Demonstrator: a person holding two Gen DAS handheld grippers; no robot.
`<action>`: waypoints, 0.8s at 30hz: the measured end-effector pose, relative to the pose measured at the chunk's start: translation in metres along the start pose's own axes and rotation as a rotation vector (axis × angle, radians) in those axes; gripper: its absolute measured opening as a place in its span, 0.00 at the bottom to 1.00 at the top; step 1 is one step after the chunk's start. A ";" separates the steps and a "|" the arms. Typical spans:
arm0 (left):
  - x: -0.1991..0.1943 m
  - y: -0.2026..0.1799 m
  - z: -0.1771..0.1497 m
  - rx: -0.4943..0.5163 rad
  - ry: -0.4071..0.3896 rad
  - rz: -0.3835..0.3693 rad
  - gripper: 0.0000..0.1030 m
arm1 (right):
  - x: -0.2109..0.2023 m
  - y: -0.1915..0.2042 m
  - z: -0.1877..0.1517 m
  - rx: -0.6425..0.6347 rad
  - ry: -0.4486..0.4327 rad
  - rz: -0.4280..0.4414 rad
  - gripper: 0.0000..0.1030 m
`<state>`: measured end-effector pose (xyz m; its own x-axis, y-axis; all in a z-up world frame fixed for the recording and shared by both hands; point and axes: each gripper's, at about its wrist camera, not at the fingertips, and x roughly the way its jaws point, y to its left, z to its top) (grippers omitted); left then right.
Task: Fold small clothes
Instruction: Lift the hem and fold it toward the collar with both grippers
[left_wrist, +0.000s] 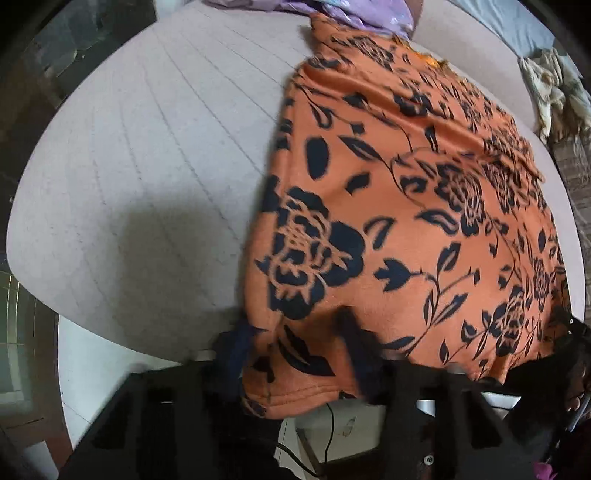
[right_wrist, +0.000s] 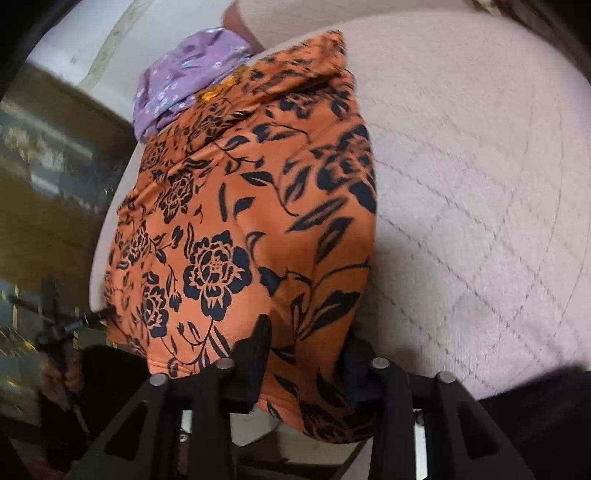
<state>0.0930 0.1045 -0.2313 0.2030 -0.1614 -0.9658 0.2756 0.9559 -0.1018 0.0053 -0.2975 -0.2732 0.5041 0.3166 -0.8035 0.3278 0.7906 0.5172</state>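
Note:
An orange garment with black flower print (left_wrist: 406, 206) (right_wrist: 258, 206) lies spread on a pale quilted cushion (left_wrist: 147, 166) (right_wrist: 480, 203), its near hem hanging over the front edge. My left gripper (left_wrist: 293, 354) is shut on the hem at the garment's near left corner, with cloth bunched between its dark fingers (left_wrist: 351, 343). Over the near right corner, my right gripper (right_wrist: 306, 354) is likewise shut on the hem, with fabric between its fingers (right_wrist: 258, 343). Each view shows the other gripper at the garment's far side edge.
A purple flowered garment (left_wrist: 369, 14) (right_wrist: 184, 77) lies at the far end, touching the orange one. A crumpled cream cloth (left_wrist: 554, 92) sits at the cushion's right rim. Dark furniture (right_wrist: 48, 166) stands beyond the left edge. A black cable (left_wrist: 328, 424) hangs below the front edge.

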 end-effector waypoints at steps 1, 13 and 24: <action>-0.002 0.003 0.002 -0.017 -0.006 -0.020 0.10 | -0.002 0.003 0.001 -0.017 -0.007 0.011 0.10; -0.069 0.023 0.076 -0.079 -0.177 -0.315 0.08 | -0.053 0.001 0.091 0.066 -0.220 0.262 0.10; -0.002 0.006 0.284 -0.203 -0.314 -0.174 0.08 | 0.019 -0.055 0.274 0.422 -0.328 0.332 0.13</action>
<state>0.3608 0.0406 -0.1619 0.4553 -0.3622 -0.8133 0.1469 0.9315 -0.3327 0.2158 -0.4783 -0.2363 0.8301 0.2794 -0.4826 0.3651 0.3818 0.8491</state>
